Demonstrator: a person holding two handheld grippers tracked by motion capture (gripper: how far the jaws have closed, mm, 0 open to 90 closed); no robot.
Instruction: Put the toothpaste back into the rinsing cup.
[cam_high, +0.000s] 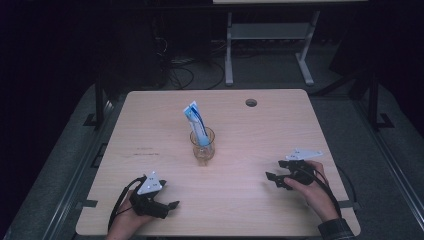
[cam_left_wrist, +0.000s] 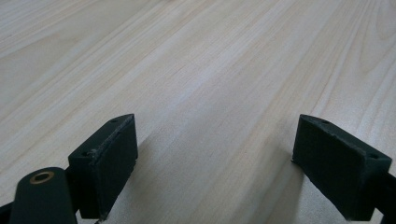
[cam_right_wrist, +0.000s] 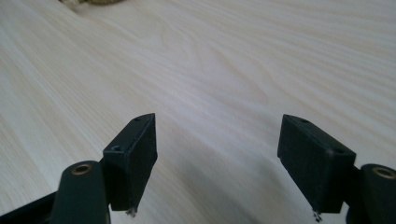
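- Table (cam_high: 150, 125): light wood top w/ a round cable hole (cam_high: 251, 102) at the far edge, right of centre.
- Glass (cam_high: 202, 146): clear, upright, about mid-table, slightly nearer the far side.
- Tube (cam_high: 196, 122): blue-and-white, stands in the glass, leaning toward far-left; its upper end sticks well out over the rim.
- Left gripper (cam_high: 170, 206): near-left part of the table, held in the person's left hand (cam_high: 125, 220), jaws pointing right. Grey three-cornered plate on top, cable looping off its left side.
- Left gripper view: same gripper (cam_left_wrist: 215, 163) w/ both black pads wide apart, bare wood grain between them. Released, grasping nothing.
- Right gripper (cam_high: 272, 179): near-right part of the table, held in the person's right hand (cam_high: 312, 187), jaws pointing left toward table centre. Grey plate on top, cable running back along the wrist; dark sleeve (cam_high: 337, 229) at the near edge.
- Right gripper view: that gripper (cam_right_wrist: 217, 154) w/ pads spread wide, just wood between them. Released, nothing held.
- Both grippers sit low by the tabletop, well apart from each other and from the glass, which stands between them but farther off.
- Whether either gripper rests on the wood: can't tell.
- Beyond the far edge: dark floor, cables (cam_high: 180, 75), and a light metal frame (cam_high: 270, 45).
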